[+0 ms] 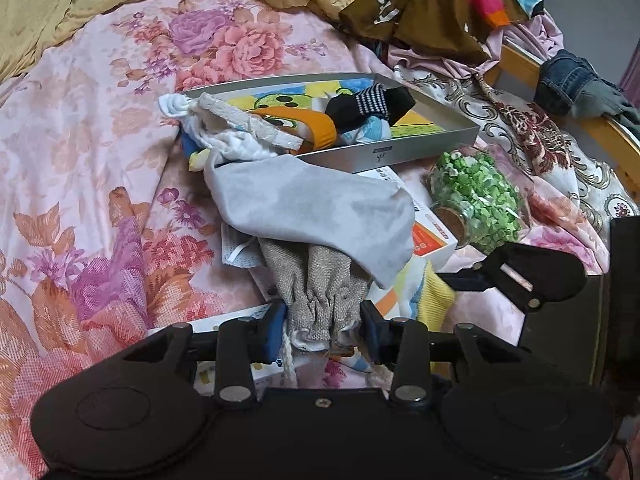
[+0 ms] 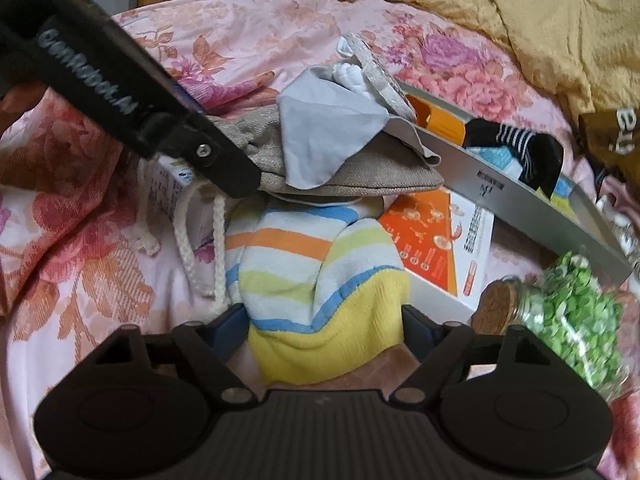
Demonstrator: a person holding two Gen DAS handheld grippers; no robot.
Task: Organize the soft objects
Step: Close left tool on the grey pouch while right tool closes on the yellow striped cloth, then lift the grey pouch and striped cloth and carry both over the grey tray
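My left gripper (image 1: 324, 334) is shut on the gathered neck of a beige burlap drawstring pouch (image 1: 320, 280), a pad pressing on each side. A grey cloth bag (image 1: 320, 208) lies over the pouch's far end. In the right wrist view one left finger (image 2: 224, 164) sits on the same pouch (image 2: 352, 184). My right gripper (image 2: 326, 324) stands open around the yellow cuff of a striped sock (image 2: 320, 280); its pads are at the cuff's edges and the cuff is not squeezed. Behind, a silver tray (image 1: 420, 152) holds socks and other soft items.
A corked glass jar of green bits (image 2: 572, 312) lies to the right on the floral bedsheet (image 1: 100, 160). An orange and white box (image 2: 436, 248) sits under the tray's edge. A face mask (image 1: 240, 256) lies by the pouch. Piled clothes (image 1: 440, 4) and a wooden bed rail (image 1: 520, 64) are far right.
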